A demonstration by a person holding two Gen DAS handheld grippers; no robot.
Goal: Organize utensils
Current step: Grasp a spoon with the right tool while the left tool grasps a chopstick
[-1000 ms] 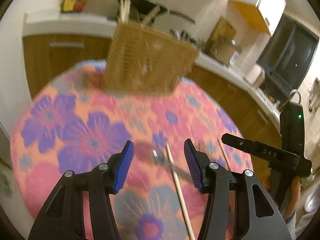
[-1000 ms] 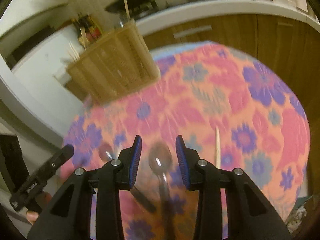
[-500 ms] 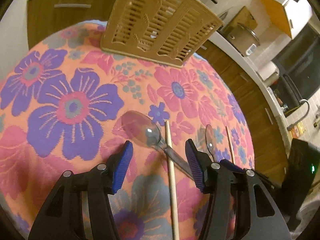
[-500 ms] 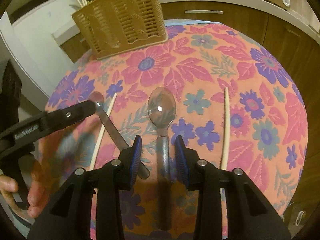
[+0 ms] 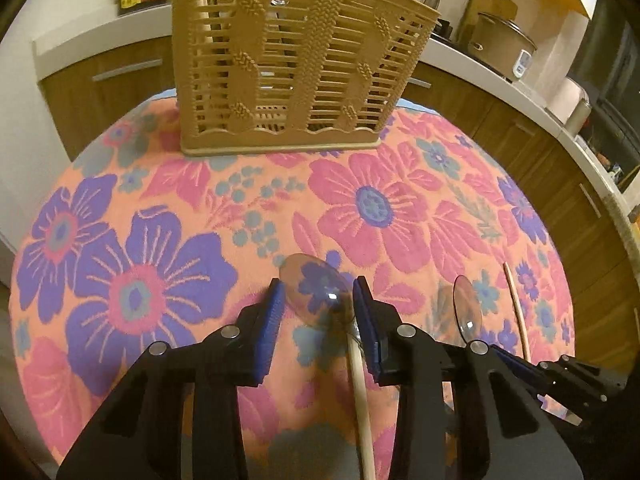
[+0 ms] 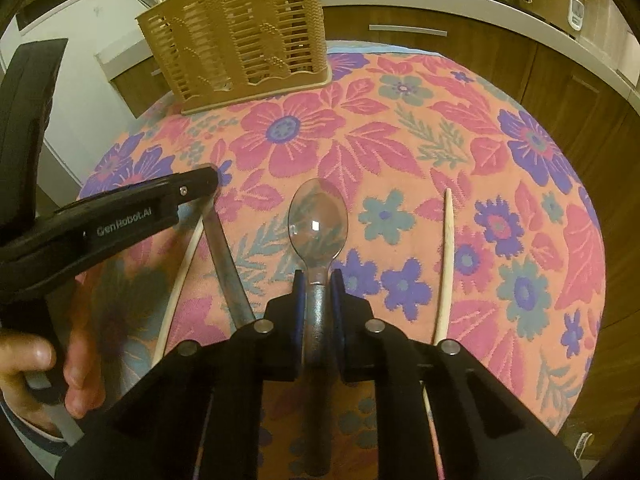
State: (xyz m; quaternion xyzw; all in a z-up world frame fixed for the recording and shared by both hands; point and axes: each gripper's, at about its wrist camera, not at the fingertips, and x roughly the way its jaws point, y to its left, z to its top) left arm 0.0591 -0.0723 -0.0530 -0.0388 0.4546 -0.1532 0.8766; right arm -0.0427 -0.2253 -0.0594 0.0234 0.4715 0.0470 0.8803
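Floral table [image 6: 400,152]: spoons [image 6: 318,220], chopsticks [image 6: 445,264], basket [image 6: 240,36].

A home kitchen: wooden cabinets [image 6: 460,52], white countertop [image 5: 472,64], rice cooker [image 5: 502,42].

We have brought both grippers lower and closer to the floral tablecloth [image 5: 160,208] — the slatted utensil basket [image 5: 296,68] now stands square ahead of the left camera. The left gripper [image 5: 318,300] has just been narrowing and now brackets the bowl of the left clear spoon [image 5: 316,290], no longer spoon and chopstick [image 5: 362,396] together. The right gripper [image 6: 318,284] has just been closing — its blue pads [image 6: 298,300] now press the neck of the right spoon [image 6: 318,224].
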